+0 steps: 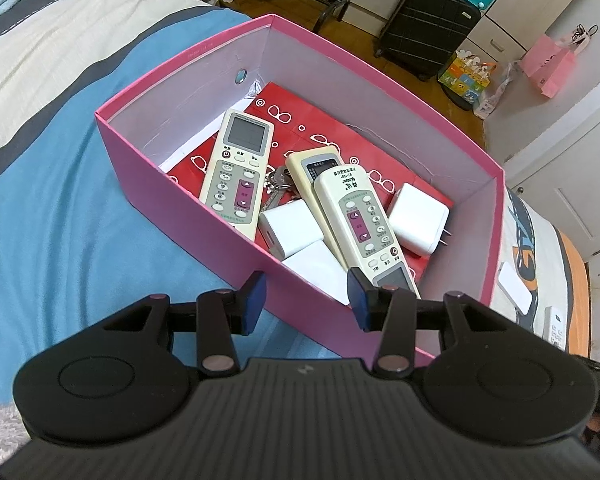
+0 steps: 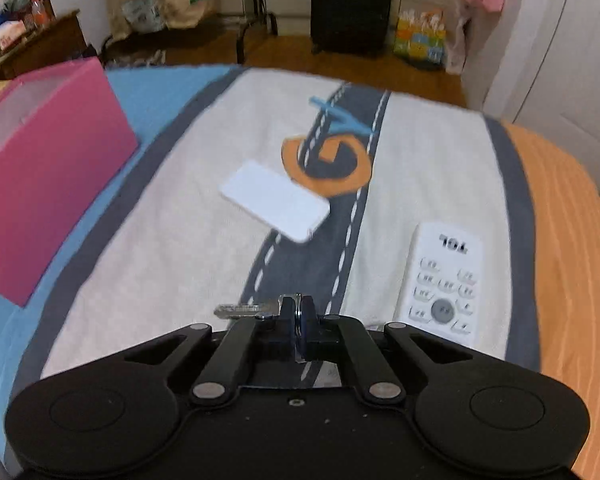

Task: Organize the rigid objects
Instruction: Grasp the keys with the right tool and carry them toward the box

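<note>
A pink box [image 1: 172,168] stands on the bed and holds three cream remotes [image 1: 238,166], white chargers [image 1: 418,218] and a bunch of keys [image 1: 278,184]. My left gripper [image 1: 306,302] is open and empty, just above the box's near wall. In the right wrist view the pink box [image 2: 48,176] is at the left. My right gripper [image 2: 298,320] is shut on a silver key [image 2: 242,311] that sticks out to the left, above the bedspread. A flat white rectangular object [image 2: 274,200] and a white TCL remote [image 2: 444,280] lie on the bedspread.
A black suitcase [image 1: 428,24] and bags [image 1: 550,64] stand on the wooden floor past the bed. A white door [image 2: 572,92] is at the right. The bed's edge runs behind the box.
</note>
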{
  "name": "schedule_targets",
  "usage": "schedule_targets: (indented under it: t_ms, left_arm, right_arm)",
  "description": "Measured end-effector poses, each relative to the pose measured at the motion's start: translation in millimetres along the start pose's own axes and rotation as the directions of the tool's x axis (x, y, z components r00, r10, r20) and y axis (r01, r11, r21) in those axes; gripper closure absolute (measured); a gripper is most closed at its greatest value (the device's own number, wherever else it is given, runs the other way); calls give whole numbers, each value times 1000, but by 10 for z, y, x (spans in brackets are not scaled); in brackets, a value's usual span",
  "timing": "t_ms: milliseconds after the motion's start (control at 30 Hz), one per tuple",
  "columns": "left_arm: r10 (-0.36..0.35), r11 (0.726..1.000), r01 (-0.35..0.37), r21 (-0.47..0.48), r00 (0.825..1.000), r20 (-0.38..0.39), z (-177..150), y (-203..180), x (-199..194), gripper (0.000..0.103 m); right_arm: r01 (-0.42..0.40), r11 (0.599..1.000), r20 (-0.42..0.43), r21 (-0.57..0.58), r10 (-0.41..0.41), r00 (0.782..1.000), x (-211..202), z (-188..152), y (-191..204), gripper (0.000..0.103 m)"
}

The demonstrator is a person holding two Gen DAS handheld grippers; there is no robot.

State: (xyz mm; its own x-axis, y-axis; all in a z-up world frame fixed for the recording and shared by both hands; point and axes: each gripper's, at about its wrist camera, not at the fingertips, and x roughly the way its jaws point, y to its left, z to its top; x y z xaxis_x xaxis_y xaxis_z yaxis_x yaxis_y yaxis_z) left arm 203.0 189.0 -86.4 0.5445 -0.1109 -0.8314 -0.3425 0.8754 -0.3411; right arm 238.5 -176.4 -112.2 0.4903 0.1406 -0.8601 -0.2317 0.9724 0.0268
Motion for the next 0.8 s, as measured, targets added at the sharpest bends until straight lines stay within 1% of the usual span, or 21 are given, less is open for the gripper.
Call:
schedule_targets:
  t_ms: [100, 167, 233, 300, 433, 533, 600, 700, 800]
  left_arm:
    - [-1, 1000, 1, -1, 1000, 0, 1, 7, 1, 60]
    - [-1, 1000, 1, -1, 1000, 0, 1, 6, 1, 60]
    - [0, 1000, 0, 0, 1000, 1, 2, 6, 2, 60]
    - [0, 1000, 0, -1, 1000, 1, 3, 10, 5, 60]
    - [-2, 1000, 2, -1, 1000, 1, 3, 8, 0, 61]
    - [-6, 1000, 6, -5, 1000, 2, 6, 9, -3, 62]
    - [-5, 1000, 5, 3, 1000, 6, -4, -6, -13, 63]
    - [-11, 1000, 11, 8, 1000, 10, -10, -5, -23, 63]
    - [-28, 1000, 28, 3, 1000, -1, 0, 22, -35, 65]
  right_arm:
    - [-68, 995, 44, 74, 65, 997, -186, 56, -54, 99]
    - [-113, 989, 86, 100, 104, 991, -308, 88, -50, 99]
    - [-144, 983, 135, 112, 128, 983, -436, 112, -15, 99]
    - [-175, 980, 177, 96, 157, 972, -533, 132, 48, 99]
    - [-244, 967, 256, 79, 217, 942, -756, 161, 184, 99]
    - [-287, 955, 294, 75, 254, 921, -891, 194, 321, 99]
    - [-327, 944, 311, 51, 296, 903, -992, 247, 448, 99]
    - [-374, 927, 316, 3, 354, 880, -1110, 361, 666, 99]
    - [-441, 897, 320, -37, 429, 845, -1207, 517, 913, 99]
